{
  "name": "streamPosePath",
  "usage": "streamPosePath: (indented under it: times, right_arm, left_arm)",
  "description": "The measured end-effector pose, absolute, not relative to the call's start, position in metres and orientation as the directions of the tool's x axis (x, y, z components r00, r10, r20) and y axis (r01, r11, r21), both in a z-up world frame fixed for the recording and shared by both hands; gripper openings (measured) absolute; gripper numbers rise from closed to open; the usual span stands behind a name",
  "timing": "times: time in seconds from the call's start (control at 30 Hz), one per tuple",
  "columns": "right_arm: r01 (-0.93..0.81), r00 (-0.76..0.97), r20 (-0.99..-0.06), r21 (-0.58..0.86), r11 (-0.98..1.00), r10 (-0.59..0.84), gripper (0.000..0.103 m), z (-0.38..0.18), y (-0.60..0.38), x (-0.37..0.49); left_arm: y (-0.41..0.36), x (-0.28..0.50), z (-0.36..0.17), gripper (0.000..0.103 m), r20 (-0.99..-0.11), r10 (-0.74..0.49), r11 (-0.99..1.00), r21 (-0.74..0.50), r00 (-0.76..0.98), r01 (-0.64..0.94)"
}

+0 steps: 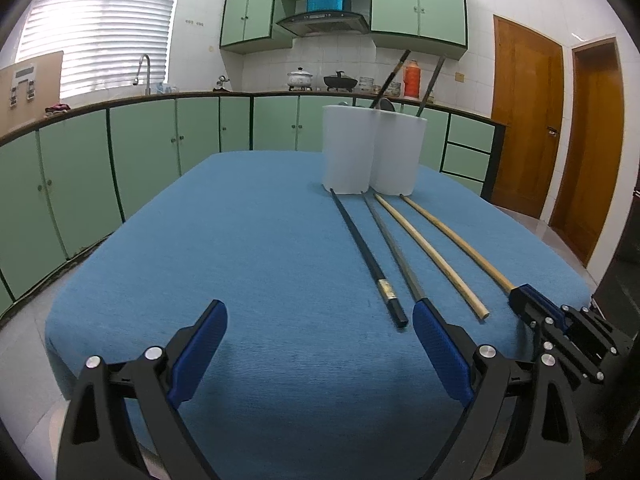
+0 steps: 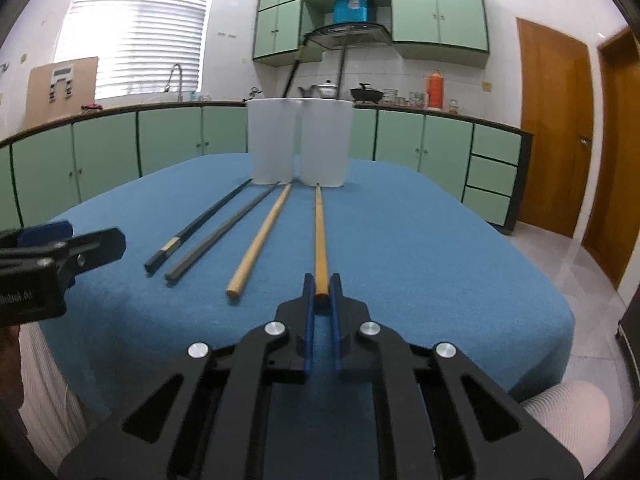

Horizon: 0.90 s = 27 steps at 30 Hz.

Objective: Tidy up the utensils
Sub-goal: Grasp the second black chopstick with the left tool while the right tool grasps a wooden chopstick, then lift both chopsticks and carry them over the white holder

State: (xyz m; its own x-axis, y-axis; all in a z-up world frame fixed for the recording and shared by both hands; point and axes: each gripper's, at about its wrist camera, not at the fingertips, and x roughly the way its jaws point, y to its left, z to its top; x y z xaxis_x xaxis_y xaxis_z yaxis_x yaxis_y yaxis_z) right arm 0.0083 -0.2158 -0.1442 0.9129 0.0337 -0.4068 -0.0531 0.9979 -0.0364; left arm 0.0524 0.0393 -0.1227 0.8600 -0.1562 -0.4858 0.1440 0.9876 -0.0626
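Observation:
Several chopsticks lie side by side on the blue tablecloth [image 2: 420,240]: a black one [image 2: 200,224], a grey one [image 2: 224,234], a pale wooden one [image 2: 262,236] and an orange-brown wooden one [image 2: 319,232]. My right gripper [image 2: 321,286] is shut on the near end of the orange-brown chopstick [image 1: 452,236], which still rests on the cloth. My left gripper [image 1: 318,314] hovers open over the cloth, left of the black chopstick [image 1: 360,248]. Two white cups [image 1: 348,148] [image 1: 400,152] stand at the far end, holding dark chopsticks [image 1: 394,74].
Green cabinets and a counter with pots [image 1: 300,78] and an orange flask [image 1: 411,78] run behind the table. Wooden doors [image 1: 524,120] stand at the right. A person's light trouser legs [image 2: 568,408] show below the table's near edge.

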Motion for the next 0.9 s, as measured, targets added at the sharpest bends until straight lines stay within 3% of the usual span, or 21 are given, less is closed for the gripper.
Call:
streamPosePath:
  times: [0.07, 0.3, 0.43, 0.57, 0.7, 0.9]
  right_arm:
    - [-0.040, 0.913, -0.408, -0.040, 0.998, 0.020, 0.006, -0.146, -0.220, 0.006]
    - [-0.029, 0.913, -0.407, -0.043, 0.999, 0.009, 0.006, -0.149, -0.227, 0.003]
    - [-0.029, 0.913, -0.408, -0.040, 0.999, 0.010, 0.006, -0.149, -0.228, 0.002]
    - [-0.032, 0.912, -0.409, -0.029, 0.999, 0.017, 0.006, -0.150, -0.230, 0.002]
    - [-0.031, 0.913, -0.408, -0.024, 0.999, 0.019, 0.006, -0.150, -0.233, 0.001]
    - [-0.032, 0.914, -0.406, -0.027, 0.999, 0.018, 0.006, -0.151, -0.235, -0.001]
  left_arm:
    - [0.034, 0.054, -0.123, 0.090, -0.489, -0.164, 0.986, -0.060, 0.857, 0.154]
    - [0.016, 0.063, -0.135, 0.059, -0.526, -0.162, 0.985, -0.031, 0.835, 0.172]
    - [0.008, 0.062, -0.137, 0.036, -0.523, -0.158, 0.984, -0.012, 0.838, 0.178]
    - [0.002, 0.064, -0.137, 0.030, -0.525, -0.159, 0.984, -0.016, 0.836, 0.177]
    - [-0.004, 0.065, -0.138, 0.009, -0.528, -0.161, 0.983, -0.013, 0.834, 0.182]
    - [-0.005, 0.064, -0.136, 0.008, -0.534, -0.149, 0.986, -0.013, 0.832, 0.168]
